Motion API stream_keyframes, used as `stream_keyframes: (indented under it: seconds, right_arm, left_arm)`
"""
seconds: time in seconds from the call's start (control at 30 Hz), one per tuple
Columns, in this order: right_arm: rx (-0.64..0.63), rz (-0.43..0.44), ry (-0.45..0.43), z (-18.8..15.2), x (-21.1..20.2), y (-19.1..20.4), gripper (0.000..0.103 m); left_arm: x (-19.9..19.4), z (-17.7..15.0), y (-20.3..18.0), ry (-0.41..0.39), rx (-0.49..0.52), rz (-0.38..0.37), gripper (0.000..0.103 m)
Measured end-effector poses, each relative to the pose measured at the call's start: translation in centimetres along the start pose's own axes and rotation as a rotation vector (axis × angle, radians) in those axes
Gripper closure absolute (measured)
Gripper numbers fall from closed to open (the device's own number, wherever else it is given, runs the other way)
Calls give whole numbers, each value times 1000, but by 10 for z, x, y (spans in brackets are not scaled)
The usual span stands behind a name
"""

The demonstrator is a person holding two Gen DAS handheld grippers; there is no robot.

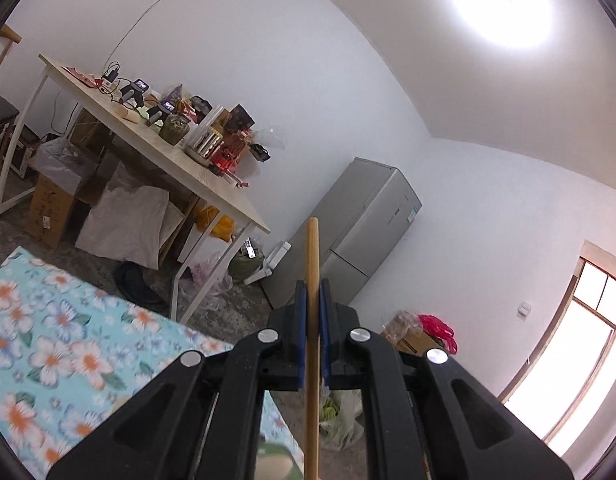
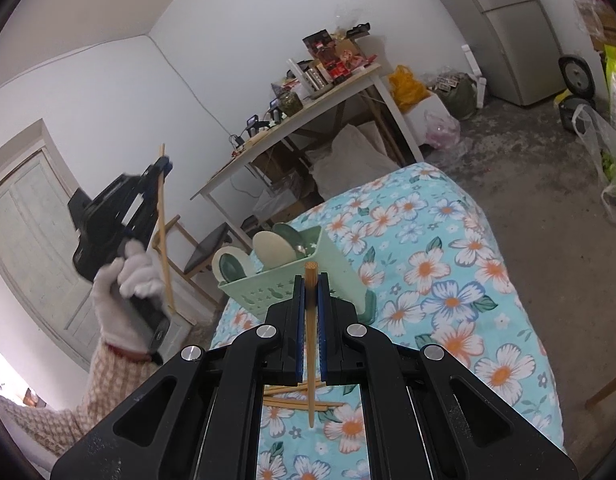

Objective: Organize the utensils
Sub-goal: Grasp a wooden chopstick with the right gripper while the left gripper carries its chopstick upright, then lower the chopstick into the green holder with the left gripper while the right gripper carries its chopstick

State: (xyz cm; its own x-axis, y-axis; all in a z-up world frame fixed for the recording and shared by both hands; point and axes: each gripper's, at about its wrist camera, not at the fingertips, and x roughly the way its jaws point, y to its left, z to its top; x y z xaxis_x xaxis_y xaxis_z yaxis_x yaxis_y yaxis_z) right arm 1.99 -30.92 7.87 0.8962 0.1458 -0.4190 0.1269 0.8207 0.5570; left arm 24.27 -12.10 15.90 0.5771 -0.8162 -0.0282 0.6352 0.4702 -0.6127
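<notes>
In the left wrist view my left gripper (image 1: 313,286) is shut on a wooden chopstick (image 1: 312,248) that stands upright between the blue pads, raised off the floral cloth (image 1: 48,340). The right wrist view shows that left gripper (image 2: 164,166) up at the left in a white-gloved hand (image 2: 128,280), its chopstick (image 2: 164,236) hanging down. My right gripper (image 2: 311,280) is shut on a second chopstick (image 2: 310,380), just short of a light green basket (image 2: 260,296) holding cream and green spoons (image 2: 274,250). Under it a few loose chopsticks (image 2: 284,400) lie on the cloth.
The floral cloth (image 2: 448,280) covers the work surface, which ends at the right over a grey floor. Behind stands a cluttered wooden table (image 2: 308,112), with a grey fridge (image 1: 356,232), bags and boxes on the floor, and a pale door (image 2: 32,208) at the left.
</notes>
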Motion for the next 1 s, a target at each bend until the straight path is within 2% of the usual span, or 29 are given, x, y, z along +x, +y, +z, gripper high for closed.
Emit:
stream_keyframes:
  seconds: [0.17,0.4,0.67,0.83,1.0]
  right_arm:
    - [21,-13,0,3,2,-10,99]
    - [48,-21,2,6,3,-23,99]
    - [72,-20,5,6,2,-32,99]
    - [82,-19,5,5,-1,-35,99]
    - [83,-18,5,5,-1,-35,99]
  left_arm:
    - [37,-3,16,23,-13,42,98]
    - [65,-5,37,29,-33,112,98]
    - [79,-2,48,4,-34,177,98]
    - [87,-9,52,30,-20,243,98]
    - [86,-16,53,31,-6,277,98]
